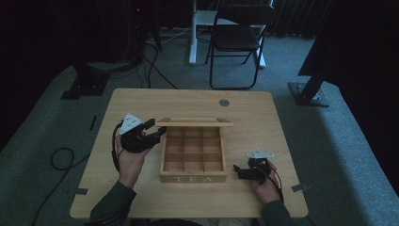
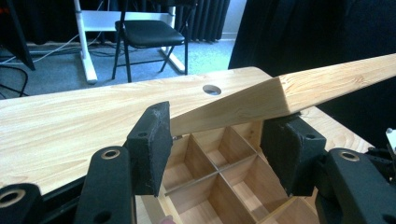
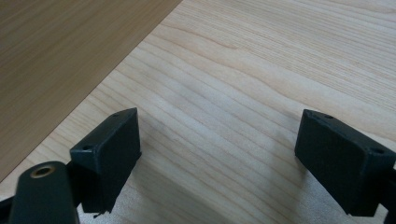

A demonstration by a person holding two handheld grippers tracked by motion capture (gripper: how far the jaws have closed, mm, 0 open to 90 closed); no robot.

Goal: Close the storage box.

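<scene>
Wooden table, tea box lid between released left tongs, right tongs spread.

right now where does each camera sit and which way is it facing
High view: above the person's side of the table, looking forward and down at the open tea box; both forearms, left gripper, right gripper show.
Left gripper view: rides the left gripper, looking along its open jaws at the lid and compartments.
Right gripper view: rides the right gripper, looking down past its open jaws at bare tabletop.
Shared: high and left gripper views both show the box, the table hole and the chair.
</scene>
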